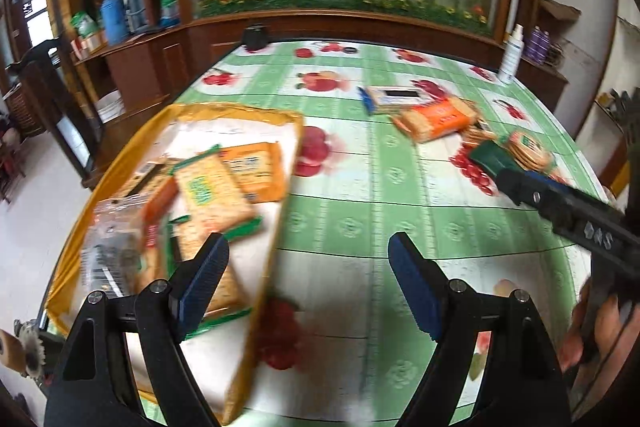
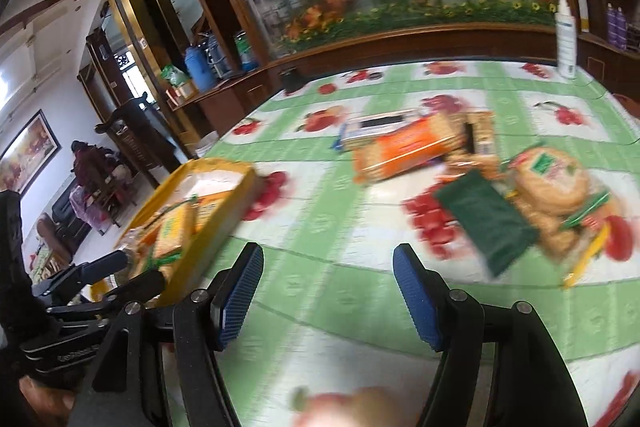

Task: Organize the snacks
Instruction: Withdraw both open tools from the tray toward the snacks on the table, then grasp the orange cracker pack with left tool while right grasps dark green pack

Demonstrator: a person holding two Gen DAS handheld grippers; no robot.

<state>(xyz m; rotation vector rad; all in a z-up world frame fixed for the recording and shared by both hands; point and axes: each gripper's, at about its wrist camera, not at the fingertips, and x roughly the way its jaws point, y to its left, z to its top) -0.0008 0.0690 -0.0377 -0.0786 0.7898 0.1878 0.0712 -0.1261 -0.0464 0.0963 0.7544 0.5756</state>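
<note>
A yellow tray (image 1: 276, 227) at the left holds several cracker packs, among them a green-edged one (image 1: 212, 199) and an orange one (image 1: 256, 167). My left gripper (image 1: 312, 267) hangs open over the tray's right rim with nothing between its pads. Loose snacks lie further right on the table: an orange cracker pack (image 2: 404, 151), a white and blue box (image 2: 376, 125), a dark green packet (image 2: 488, 223) and a pack of round crackers (image 2: 552, 179). My right gripper (image 2: 326, 287) is open and empty above the tablecloth, short of the green packet.
The table wears a green and white fruit-print cloth (image 1: 360, 187). A white spray bottle (image 2: 566, 39) stands at the far right edge and a small black object (image 1: 256, 37) at the far edge. A wooden cabinet with a flower display runs behind the table.
</note>
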